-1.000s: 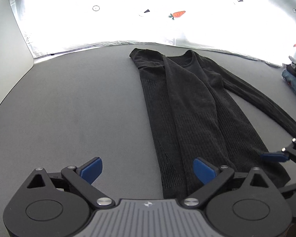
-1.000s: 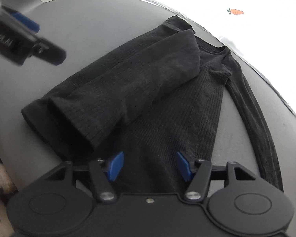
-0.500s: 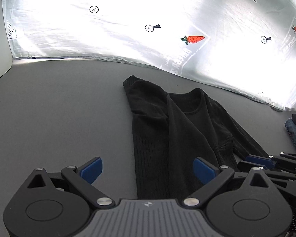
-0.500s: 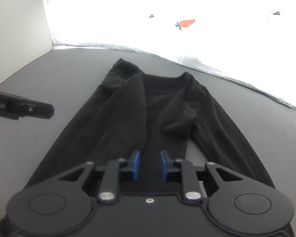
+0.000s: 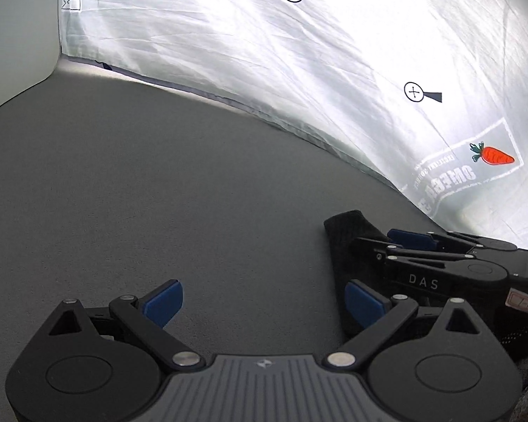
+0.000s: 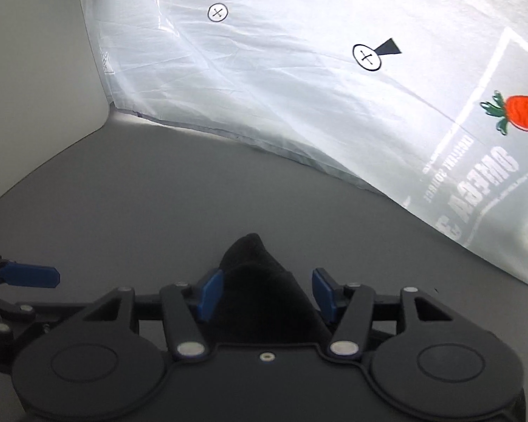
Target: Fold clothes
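Presently: black garment point(image 6: 260, 281) on grey table point(image 5: 158, 193), at 6 o'clock in the right view, its corner between the opening pads of right tool point(image 6: 266, 293), likely lining up a fold. Left tool point(image 5: 262, 302) wide open, empty, garment at 3 o'clock.

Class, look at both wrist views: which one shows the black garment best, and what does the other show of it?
Neither shows much. The left wrist view shows the black garment best: its edge lies on the grey table, partly behind the right hand-held gripper. The right wrist view shows only a dark bunched corner.
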`<state>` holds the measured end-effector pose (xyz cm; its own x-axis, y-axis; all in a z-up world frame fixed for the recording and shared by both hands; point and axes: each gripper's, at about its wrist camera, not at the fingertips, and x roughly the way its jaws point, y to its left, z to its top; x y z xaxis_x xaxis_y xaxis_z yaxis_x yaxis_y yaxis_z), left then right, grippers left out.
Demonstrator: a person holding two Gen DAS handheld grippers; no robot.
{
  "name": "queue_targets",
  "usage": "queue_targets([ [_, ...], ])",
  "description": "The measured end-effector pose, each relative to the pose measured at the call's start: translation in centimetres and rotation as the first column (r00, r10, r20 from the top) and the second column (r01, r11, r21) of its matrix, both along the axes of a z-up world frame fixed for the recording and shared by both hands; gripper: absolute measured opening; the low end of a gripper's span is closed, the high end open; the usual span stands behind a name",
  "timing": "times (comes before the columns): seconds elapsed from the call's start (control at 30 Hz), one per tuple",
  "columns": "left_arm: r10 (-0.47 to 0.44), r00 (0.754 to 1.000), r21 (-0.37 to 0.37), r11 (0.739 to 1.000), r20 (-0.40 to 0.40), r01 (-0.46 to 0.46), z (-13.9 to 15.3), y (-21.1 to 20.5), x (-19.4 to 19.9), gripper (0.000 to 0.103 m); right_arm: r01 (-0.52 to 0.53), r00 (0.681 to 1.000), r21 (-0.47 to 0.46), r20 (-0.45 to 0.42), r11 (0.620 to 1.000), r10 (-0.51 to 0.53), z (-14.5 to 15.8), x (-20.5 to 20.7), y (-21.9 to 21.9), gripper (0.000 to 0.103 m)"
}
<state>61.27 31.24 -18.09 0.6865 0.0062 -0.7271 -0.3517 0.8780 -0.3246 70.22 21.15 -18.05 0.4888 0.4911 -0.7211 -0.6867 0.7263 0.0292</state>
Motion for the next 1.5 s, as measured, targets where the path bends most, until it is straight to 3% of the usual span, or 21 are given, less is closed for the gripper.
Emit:
queue_targets([
  [0.03,0.018,1.0,-0.014,1.0,-0.001,-0.018,-0.2,0.6,0.1,0.098,-0.029,0.999,-0.026,-0.019,0.999,0.029,-0.7,0.7,0.8,0.008],
  [0.1,0.037,0.999,-0.03,0.999,0.004,-0.037,-0.3,1.3,0.0,0.098,-0.031,1.0,0.001,0.0,1.0,0.031,-1.0,1.2,1.0,0.006],
  [0.17,0.044,0.999,-0.031,0.999,0.006,-0.044,-0.2,1.6,-0.3,0.098,0.031,0.999,0.029,0.021,0.999,-0.032,-0.5,2.2,0.6,0.006],
  [0.3,0.038,0.999,0.004,0.999,-0.014,-0.038,-0.2,1.1,-0.7,0.098,0.142,0.989,0.04,-0.045,0.989,-0.14,-1.0,4.9,0.3,0.008],
  [0.37,0.019,0.999,0.031,0.999,-0.029,-0.019,0.0,0.3,-0.7,0.098,0.173,0.985,0.016,-0.004,0.985,-0.173,-0.9,4.8,0.0,0.019],
  [0.4,0.008,1.0,0.043,0.999,-0.027,-0.007,0.3,-0.1,-0.8,0.098,0.193,0.981,0.019,0.016,0.981,-0.193,-0.5,4.7,-0.3,0.03],
  [0.43,-0.009,1.0,0.059,0.998,-0.02,0.01,0.7,-0.8,-1.1,0.098,0.222,0.975,0.061,0.01,0.973,-0.223,0.5,4.5,-1.3,0.047],
  [0.47,-0.023,1.0,0.072,0.997,-0.018,0.025,1.1,-1.5,-1.4,0.098,0.254,0.967,0.11,-0.003,0.961,-0.255,1.5,4.4,-2.5,0.053],
  [0.6,-0.107,0.994,0.108,0.988,-0.016,0.108,2.4,-4.7,-2.6,0.098,0.356,0.933,0.255,-0.044,0.899,-0.357,5.7,1.5,-9.2,0.065],
  [0.63,-0.137,0.99,0.112,0.984,-0.017,0.138,2.7,-5.6,-3.2,0.098,0.386,0.92,0.248,-0.032,0.889,-0.39,6.3,-0.2,-11.1,0.073],
  [0.73,-0.234,0.972,0.12,0.964,-0.033,0.236,2.9,-9.1,-5.0,0.098,0.483,0.869,0.194,0.016,0.854,-0.495,7.4,-6.3,-16.8,0.08],
  [0.83,-0.33,0.941,0.116,0.934,-0.074,0.337,2.4,-12.8,-7.4,0.098,0.59,0.803,0.088,0.043,0.803,-0.594,6.4,-14.6,-22.2,0.084],
  [0.93,-0.409,0.903,0.11,0.899,-0.131,0.424,1.2,-16.4,-9.7,0.098,0.697,0.717,0.0,0.017,0.717,-0.697,4.4,-23.1,-27.6,0.086],
  [1.03,-0.484,0.852,0.145,0.845,-0.2,0.514,0.0,-19.7,-11.2,0.098,0.806,0.59,-0.049,-0.019,0.59,-0.807,2.4,-29.6,-31.6,0.086],
  [1.1,-0.523,0.818,0.179,0.804,-0.24,0.567,-0.7,-21.4,-11.7,0.098,0.876,0.477,-0.05,-0.064,0.48,-0.876,1.0,-33.2,-34.3,0.086],
  [1.23,-0.517,0.805,0.225,0.78,-0.292,0.583,-1.9,-22.7,-12.0,0.102,0.965,0.253,-0.04,-0.119,0.259,-0.96,-0.9,-36.8,-38.7,0.086],
  [1.3,-0.517,0.798,0.25,0.766,-0.309,0.593,-2.1,-23.2,-11.9,0.103,0.985,0.169,-0.008,-0.144,0.172,-0.975,-1.3,-37.6,-40.4,0.086],
  [1.4,-0.51,0.797,0.271,0.757,-0.324,0.595,-2.2,-23.6,-11.9,0.103,0.995,0.097,0.021,-0.197,0.095,-0.976,-2.3,-38.0,-42.9,0.086],
  [1.43,-0.507,0.798,0.267,0.761,-0.326,0.592,-2.2,-23.6,-11.9,0.103,0.997,0.081,0.025,-0.216,0.077,-0.973,-2.7,-37.9,-43.4,0.083],
  [1.47,-0.504,0.799,0.256,0.766,-0.329,0.589,-2.1,-23.5,-11.8,0.103,0.996,0.084,0.029,-0.211,0.08,-0.974,-2.8,-37.8,-43.6,0.081],
  [1.5,-0.502,0.799,0.244,0.773,-0.332,0.586,-1.9,-23.4,-11.6,0.103,0.996,0.091,0.033,-0.201,0.086,-0.975,-2.8,-37.6,-43.7,0.066],
])
